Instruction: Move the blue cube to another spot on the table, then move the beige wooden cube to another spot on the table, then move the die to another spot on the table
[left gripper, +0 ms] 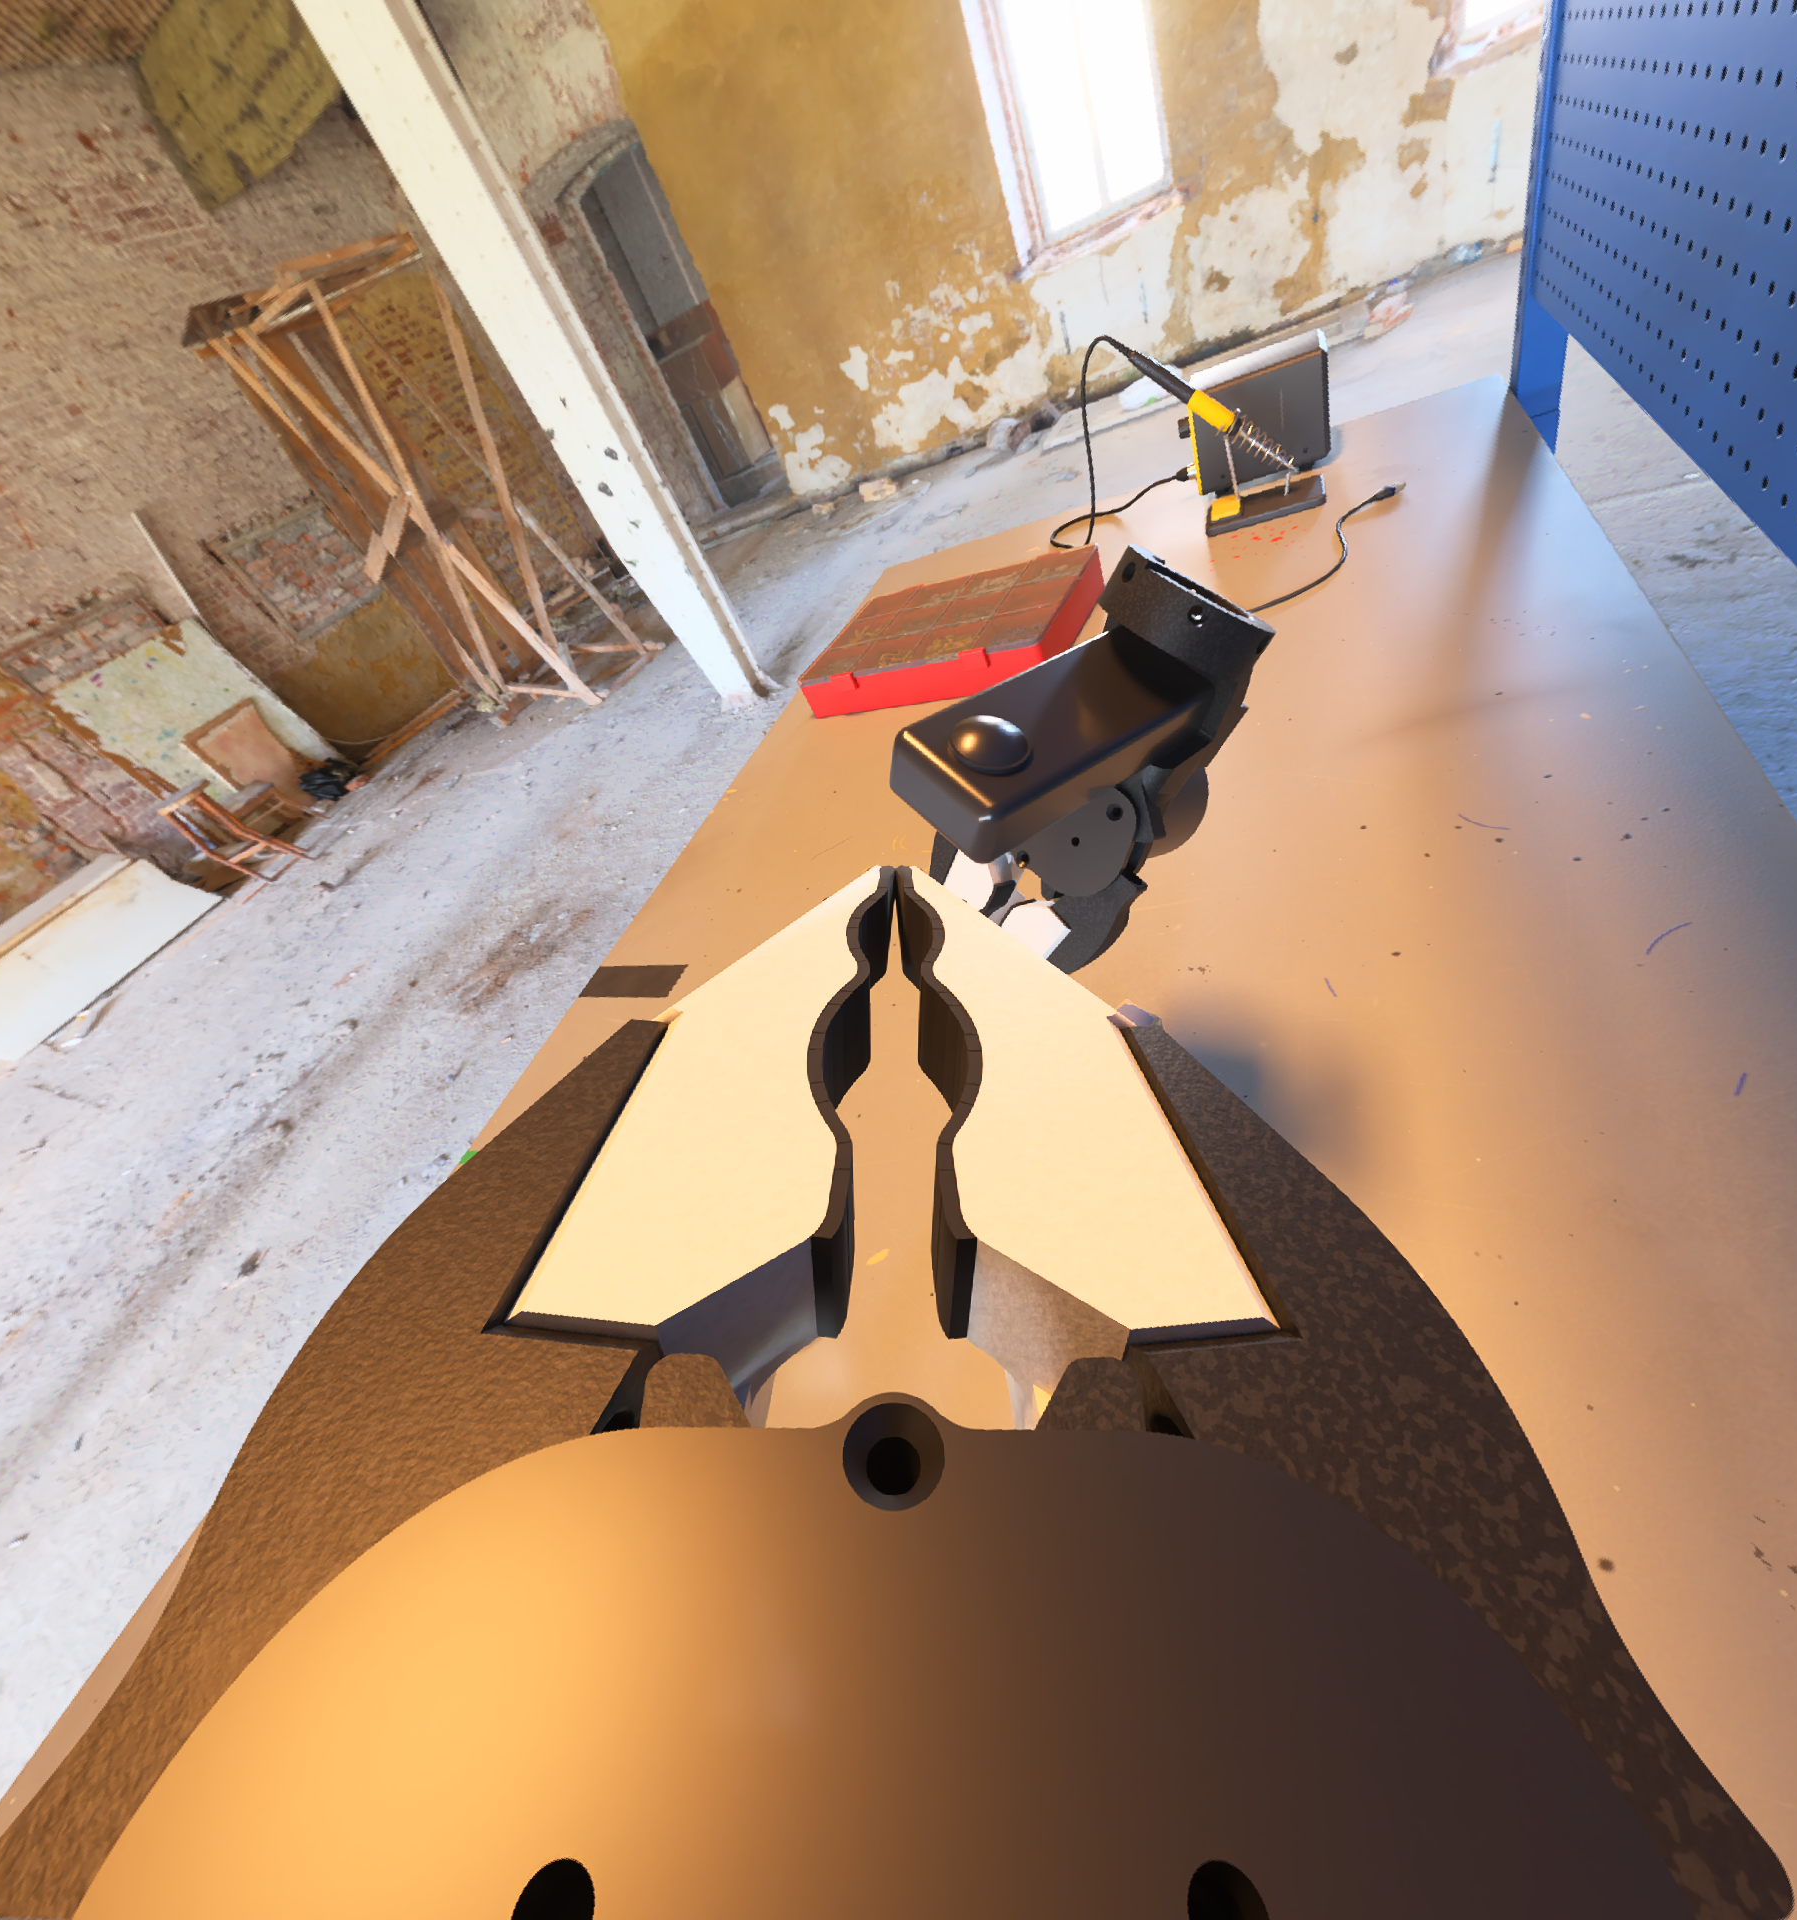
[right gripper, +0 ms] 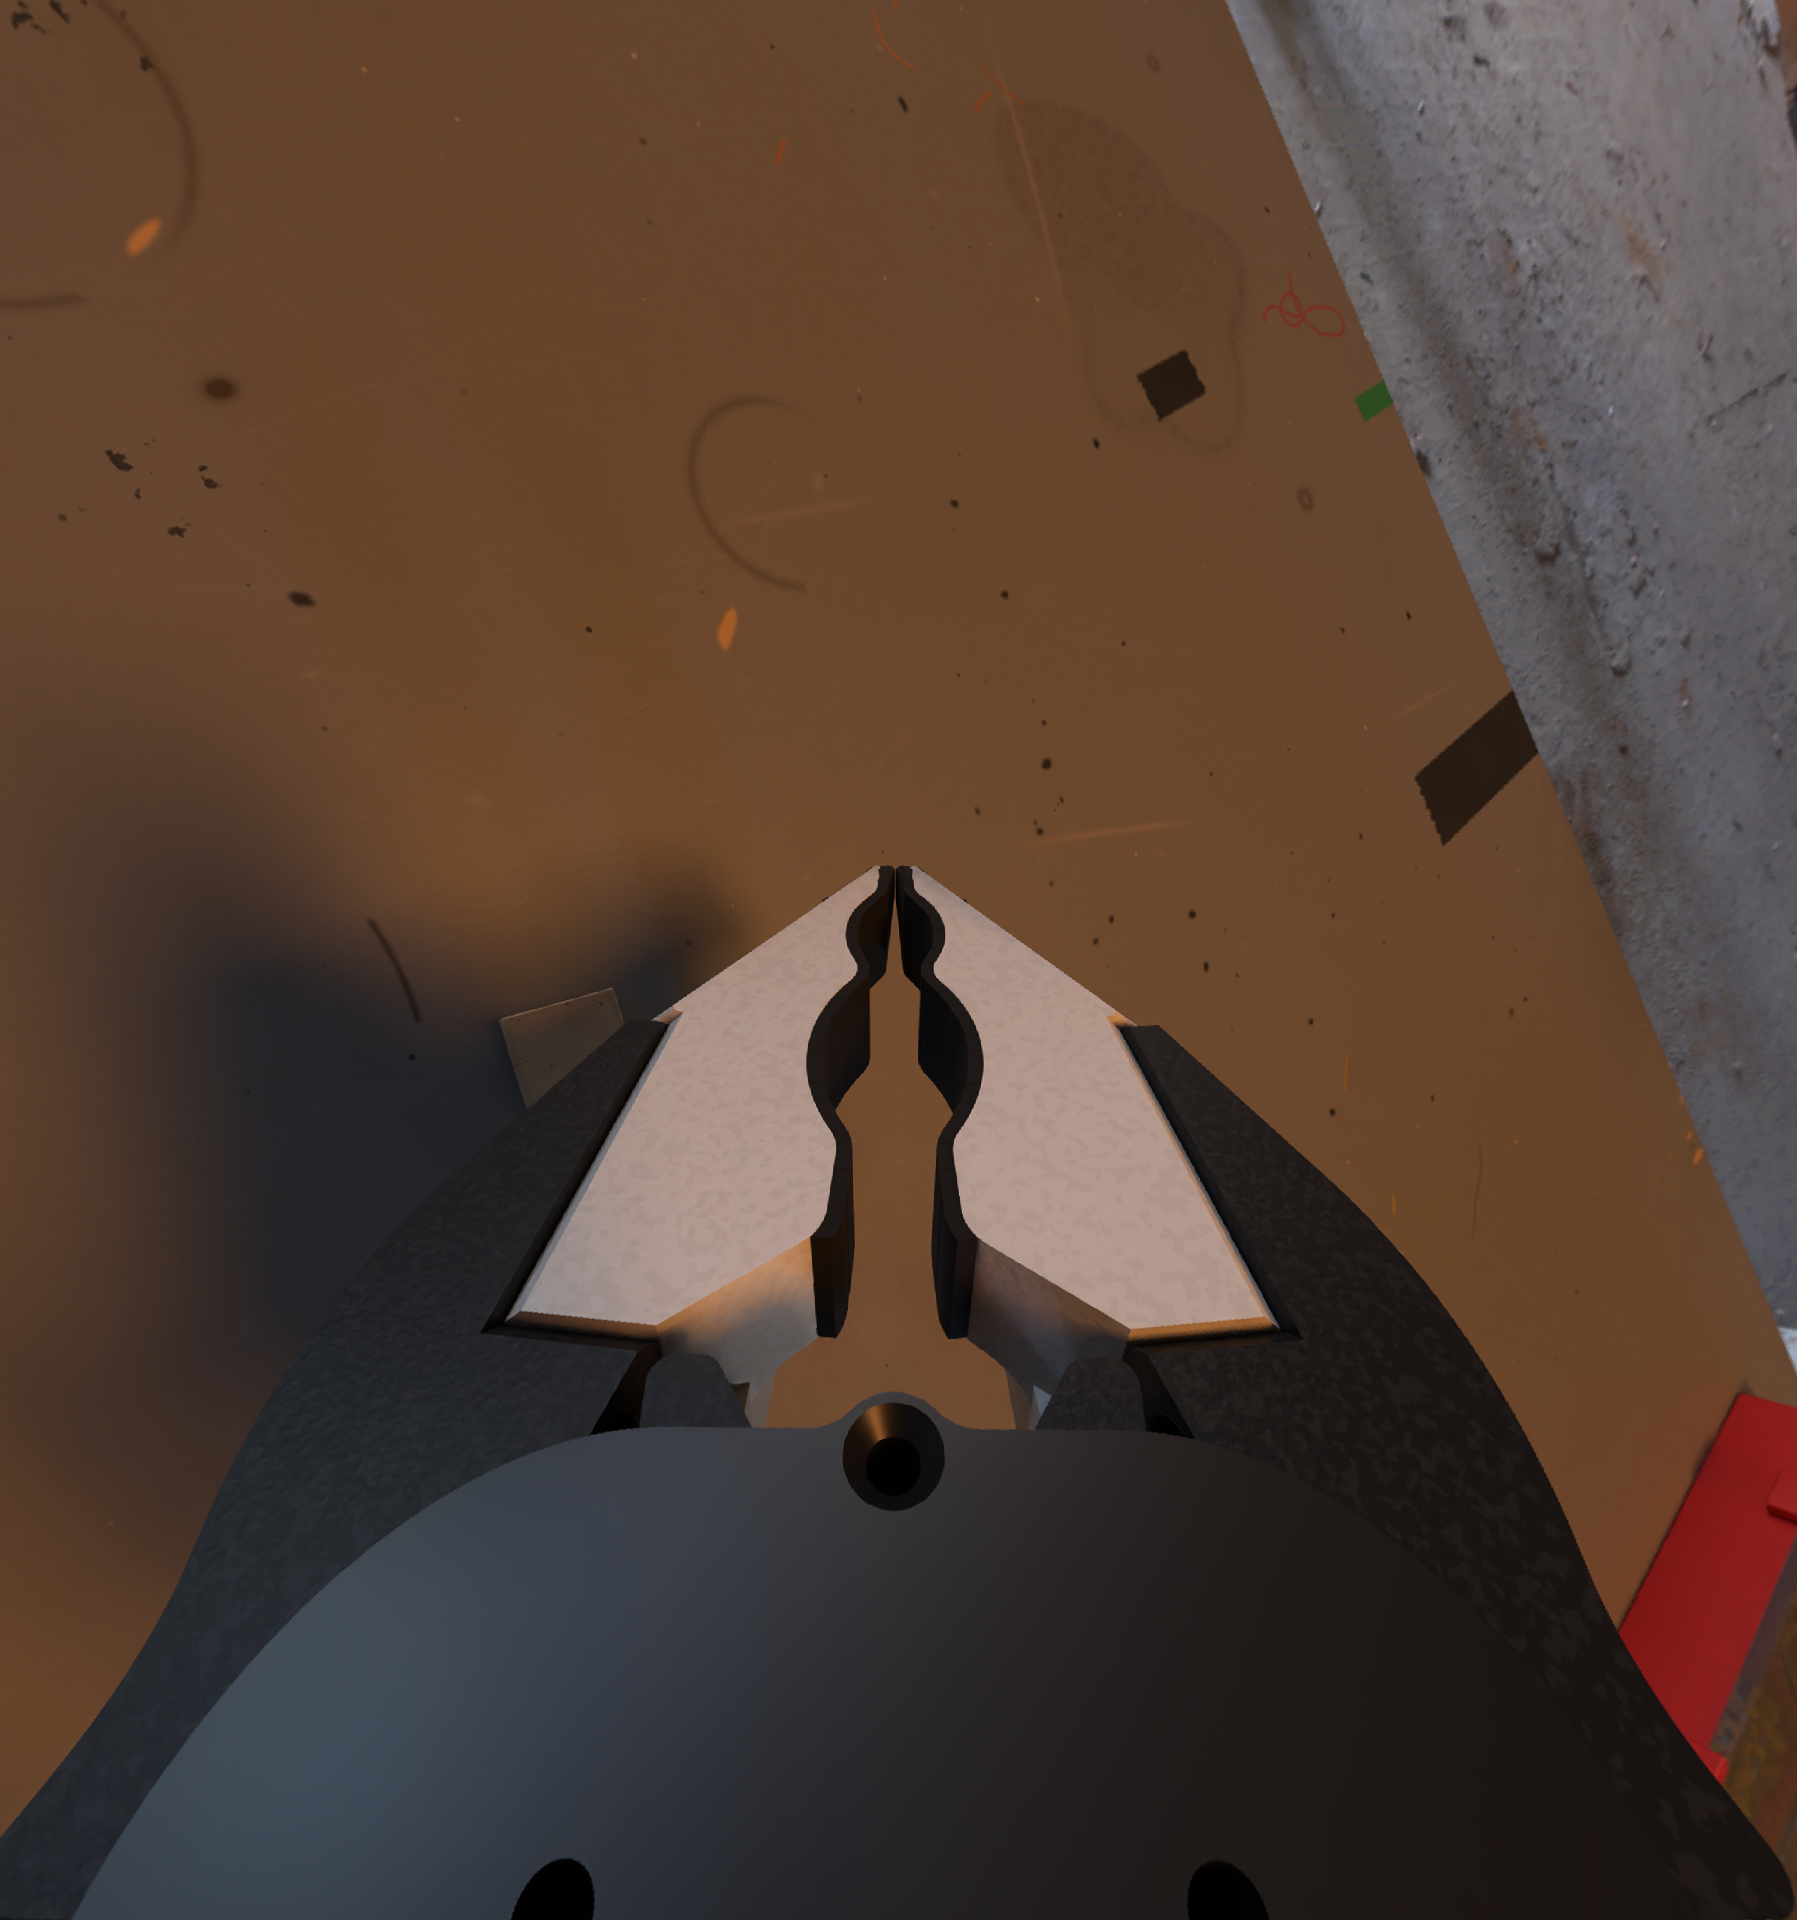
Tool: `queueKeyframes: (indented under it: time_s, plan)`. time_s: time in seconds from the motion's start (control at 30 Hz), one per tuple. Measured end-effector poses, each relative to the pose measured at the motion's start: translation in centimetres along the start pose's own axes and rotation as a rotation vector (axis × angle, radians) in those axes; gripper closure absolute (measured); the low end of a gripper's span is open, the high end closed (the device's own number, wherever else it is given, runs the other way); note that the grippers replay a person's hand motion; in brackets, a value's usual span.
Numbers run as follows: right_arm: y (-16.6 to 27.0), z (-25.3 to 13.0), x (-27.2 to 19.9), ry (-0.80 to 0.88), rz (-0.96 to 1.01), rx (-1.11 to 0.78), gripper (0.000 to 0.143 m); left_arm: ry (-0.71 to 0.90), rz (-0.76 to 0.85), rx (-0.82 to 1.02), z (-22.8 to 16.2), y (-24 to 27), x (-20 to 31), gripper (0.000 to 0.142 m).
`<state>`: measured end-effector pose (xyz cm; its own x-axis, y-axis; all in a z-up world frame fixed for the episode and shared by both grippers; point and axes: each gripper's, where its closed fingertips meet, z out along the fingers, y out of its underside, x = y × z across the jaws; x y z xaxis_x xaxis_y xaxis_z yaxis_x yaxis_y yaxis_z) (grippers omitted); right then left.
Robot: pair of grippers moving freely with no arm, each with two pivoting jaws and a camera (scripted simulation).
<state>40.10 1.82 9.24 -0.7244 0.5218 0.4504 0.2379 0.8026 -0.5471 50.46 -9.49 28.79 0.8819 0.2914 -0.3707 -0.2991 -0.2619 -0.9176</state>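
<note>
Warm glare from an overexposed tall arched window (left gripper: 1081, 104); dim right wrist view, soft shadow across the scuffed brown wooden tabletop (right gripper: 302, 1039); wide-angle edge bending.

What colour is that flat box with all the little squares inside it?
The box is red, with dark compartments inside. The left wrist view shows it best.
</note>
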Motion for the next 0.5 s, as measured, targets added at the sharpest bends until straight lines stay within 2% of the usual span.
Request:
queueKeyframes:
  time_s: [0.1,0.23,0.33,0.43,0.5]
  plan:
    - [0.7,-0.7,1.1,0.01,0.061,0.002,0.143,0.002,-0.004,0.002,0.0,0.0,0.0,0.142]
    - [3.8,-1.6,3.3,0.024,0.195,-0.064,0.143,-0.003,-0.009,-0.006,0.0,0.2,-0.1,0.142]
    - [6.1,-2.5,2.5,-0.085,0.233,-0.145,0.142,-0.005,-0.004,-0.008,-0.2,0.1,-0.1,0.142]
    - [7.2,-3.7,-0.1,-0.269,0.185,-0.177,0.134,-0.005,-0.004,-0.005,-0.4,0.0,-0.1,0.142]
    - [8.0,-3.7,-1.5,-0.322,0.134,-0.212,0.13,-0.005,-0.008,-0.003,-0.5,0.0,-0.2,0.142]
